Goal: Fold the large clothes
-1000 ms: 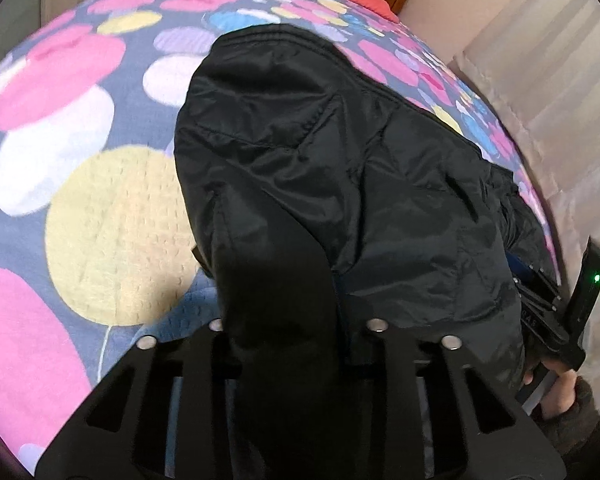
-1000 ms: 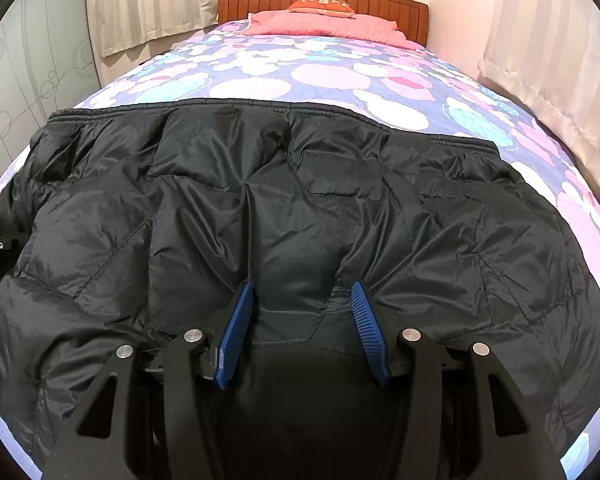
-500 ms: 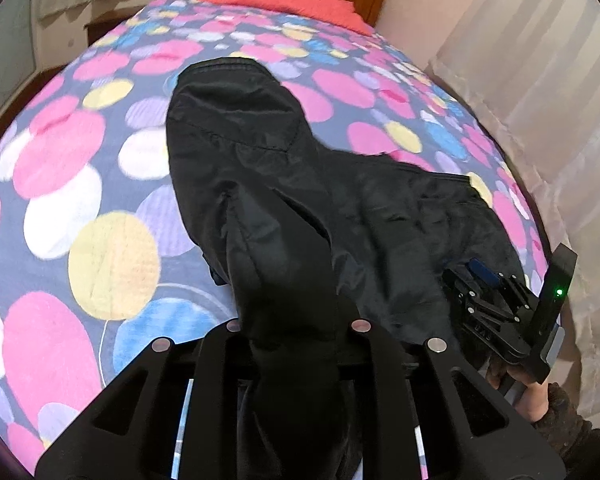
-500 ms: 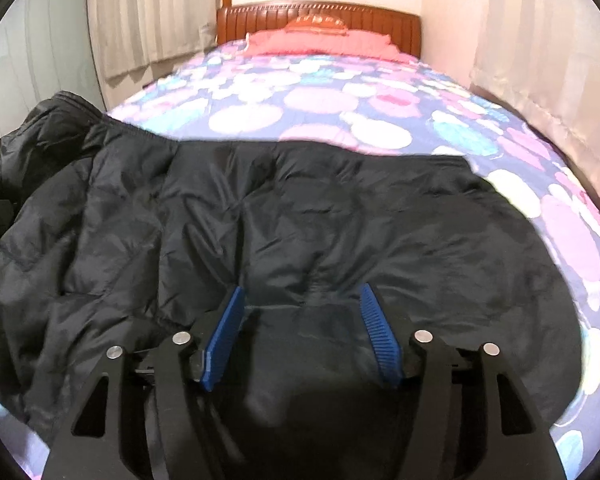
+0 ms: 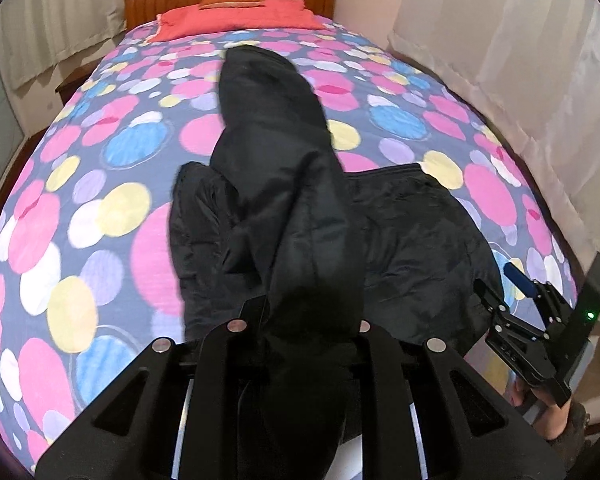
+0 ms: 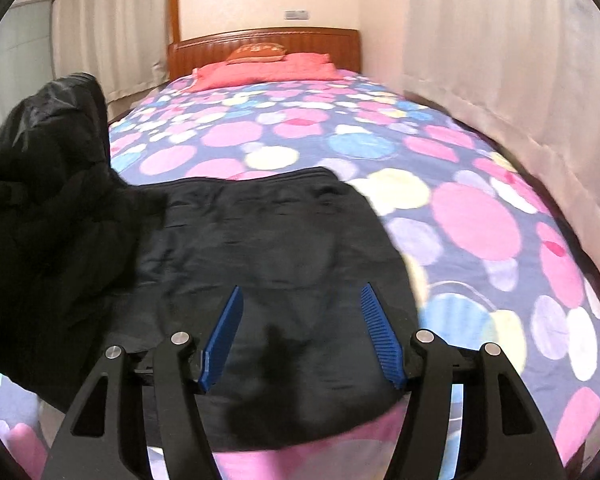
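A large black padded jacket (image 5: 416,236) lies on the near end of the bed, also in the right wrist view (image 6: 268,240). My left gripper (image 5: 300,320) is shut on a fold of the jacket (image 5: 284,184) and holds it raised off the bed; the fabric hides its fingertips. That lifted part hangs at the left of the right wrist view (image 6: 52,168). My right gripper (image 6: 300,336) is open and empty, its blue pads (image 6: 224,332) above the jacket's near edge. It also shows at the right of the left wrist view (image 5: 516,300).
The bed has a grey cover with pink, blue and yellow circles (image 5: 112,152). Red pillows (image 6: 260,68) and a wooden headboard (image 6: 268,40) are at the far end. Curtains (image 6: 500,60) run along the right side. The bed's near edge is just below the grippers.
My left gripper has risen and pulled back, lifting the jacket's left part off the bed. My right gripper has drawn back and up from the jacket, still open.
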`<state>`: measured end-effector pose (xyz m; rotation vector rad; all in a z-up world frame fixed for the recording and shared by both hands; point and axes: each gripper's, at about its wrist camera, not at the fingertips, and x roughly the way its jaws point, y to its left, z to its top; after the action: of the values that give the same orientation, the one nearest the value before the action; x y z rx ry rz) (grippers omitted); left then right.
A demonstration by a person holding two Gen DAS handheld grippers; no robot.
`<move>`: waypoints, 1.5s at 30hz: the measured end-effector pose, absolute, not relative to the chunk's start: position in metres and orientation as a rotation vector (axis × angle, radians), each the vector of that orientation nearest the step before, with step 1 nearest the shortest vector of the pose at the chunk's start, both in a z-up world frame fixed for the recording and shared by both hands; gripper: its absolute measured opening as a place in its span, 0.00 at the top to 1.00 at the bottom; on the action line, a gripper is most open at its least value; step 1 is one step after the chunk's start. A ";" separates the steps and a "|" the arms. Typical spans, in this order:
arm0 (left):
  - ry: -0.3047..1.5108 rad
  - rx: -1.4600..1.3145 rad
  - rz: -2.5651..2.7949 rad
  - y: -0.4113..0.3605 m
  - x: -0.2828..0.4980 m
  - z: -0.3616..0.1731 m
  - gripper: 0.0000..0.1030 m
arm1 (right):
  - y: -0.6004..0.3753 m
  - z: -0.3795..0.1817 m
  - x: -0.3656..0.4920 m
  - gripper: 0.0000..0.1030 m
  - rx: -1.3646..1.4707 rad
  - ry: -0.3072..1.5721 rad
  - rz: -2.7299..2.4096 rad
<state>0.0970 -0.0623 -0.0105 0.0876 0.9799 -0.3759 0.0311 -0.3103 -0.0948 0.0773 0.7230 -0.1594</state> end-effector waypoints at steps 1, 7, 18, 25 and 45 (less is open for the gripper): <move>0.983 0.096 -0.375 -0.071 0.098 -0.012 0.85 | -0.314 -0.096 0.027 0.41 0.084 0.723 -0.165; 0.997 0.134 -0.362 -0.125 0.103 -0.034 0.85 | -0.345 -0.112 0.016 0.41 0.137 0.749 -0.207; 1.032 0.101 -0.349 -0.165 0.105 -0.088 0.85 | -0.352 -0.141 0.009 0.41 0.134 0.805 -0.220; 1.000 0.068 -0.348 -0.178 0.099 -0.111 0.85 | -0.346 -0.145 0.007 0.41 0.125 0.812 -0.230; 0.834 0.098 -0.409 -0.170 0.061 -0.051 0.47 | -0.338 -0.148 0.009 0.40 0.060 0.832 -0.273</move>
<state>0.0612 -0.1701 -0.0514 0.0976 0.8342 -0.4087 0.0088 -0.3384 -0.1479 0.0602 0.8321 -0.2732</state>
